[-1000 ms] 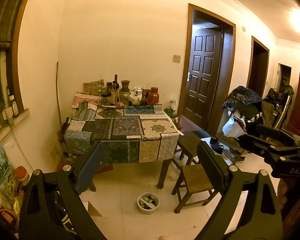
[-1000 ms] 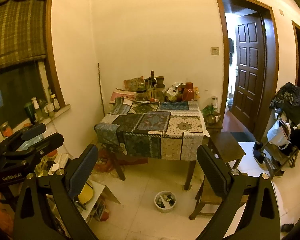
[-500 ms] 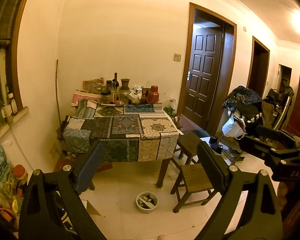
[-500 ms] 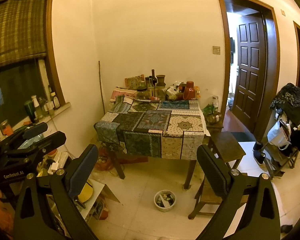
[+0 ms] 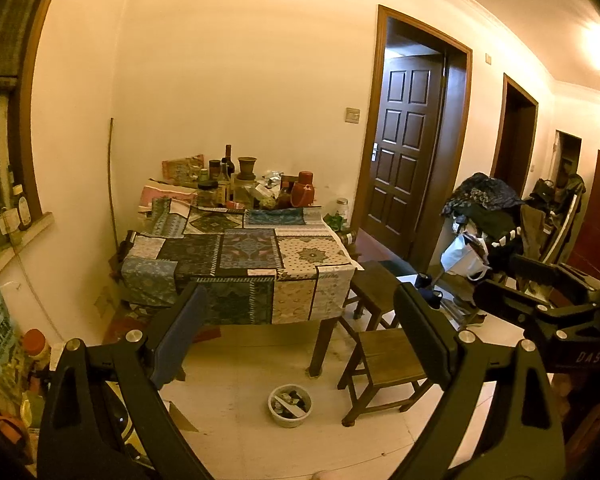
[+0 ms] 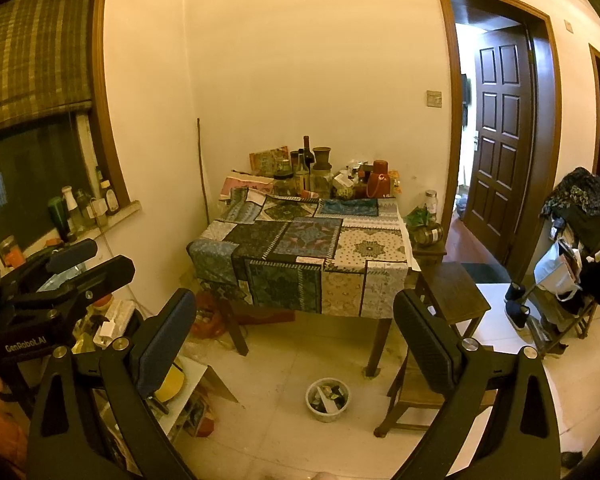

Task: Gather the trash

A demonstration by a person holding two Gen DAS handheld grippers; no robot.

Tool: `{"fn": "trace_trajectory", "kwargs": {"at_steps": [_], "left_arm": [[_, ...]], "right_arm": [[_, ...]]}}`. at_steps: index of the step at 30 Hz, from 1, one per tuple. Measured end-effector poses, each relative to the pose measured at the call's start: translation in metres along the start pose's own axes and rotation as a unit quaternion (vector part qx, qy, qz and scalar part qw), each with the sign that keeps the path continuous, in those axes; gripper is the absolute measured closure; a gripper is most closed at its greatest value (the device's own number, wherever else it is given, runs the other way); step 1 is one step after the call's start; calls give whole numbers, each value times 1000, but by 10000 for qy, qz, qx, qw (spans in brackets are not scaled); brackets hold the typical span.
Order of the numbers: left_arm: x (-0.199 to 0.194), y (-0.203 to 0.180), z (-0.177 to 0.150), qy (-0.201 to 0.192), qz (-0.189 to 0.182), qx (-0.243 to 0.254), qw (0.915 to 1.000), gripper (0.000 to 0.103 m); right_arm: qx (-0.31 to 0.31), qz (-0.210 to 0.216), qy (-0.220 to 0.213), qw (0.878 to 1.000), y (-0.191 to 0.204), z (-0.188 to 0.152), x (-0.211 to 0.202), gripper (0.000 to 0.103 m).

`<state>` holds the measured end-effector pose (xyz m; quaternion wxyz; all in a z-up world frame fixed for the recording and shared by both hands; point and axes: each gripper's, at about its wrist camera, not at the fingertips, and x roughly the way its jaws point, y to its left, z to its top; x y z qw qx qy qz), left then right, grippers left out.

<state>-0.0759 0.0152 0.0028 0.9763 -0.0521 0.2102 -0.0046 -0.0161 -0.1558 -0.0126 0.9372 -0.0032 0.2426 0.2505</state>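
**Both grippers held wide, trash bowl on the floor ahead**

The left gripper point(image 5: 300, 344) has its jaws spread wide with nothing between them, and the right gripper point(image 6: 296, 340) is spread just as wide and equally empty. In the left wrist view the right gripper shows at the right edge; in the right wrist view the left one shows at the left edge.

On the pale tiled floor point(image 5: 236, 380) just beyond the fingers sits a small white bowl point(image 5: 290, 405) point(image 6: 327, 399) holding scraps of trash. It stands near the front right leg of the table and just left of a low wooden stool point(image 5: 384, 364).

Behind the bowl, the table point(image 6: 300, 256) is draped in a patchwork cloth. Bottles, jars and a red thermos point(image 6: 379, 184) crowd its far edge against the wall.

Further right, a dark panelled door point(image 6: 500, 136) stands open, and a rack heaped with clothes point(image 5: 484, 208) is well apart from the table.
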Motion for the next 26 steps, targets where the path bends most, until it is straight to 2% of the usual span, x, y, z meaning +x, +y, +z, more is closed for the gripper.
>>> {"fn": "trace_trajectory", "kwargs": {"at_steps": [18,26], "left_arm": [[4,-9,4,30,-108,21,9999,9],[11,-6,5,96,-75,28,9999,9]], "right_arm": [[-18,8,27,10000,-1,1,-1,5],[6,73,96,9999,-15,-1,-2,5]]}}
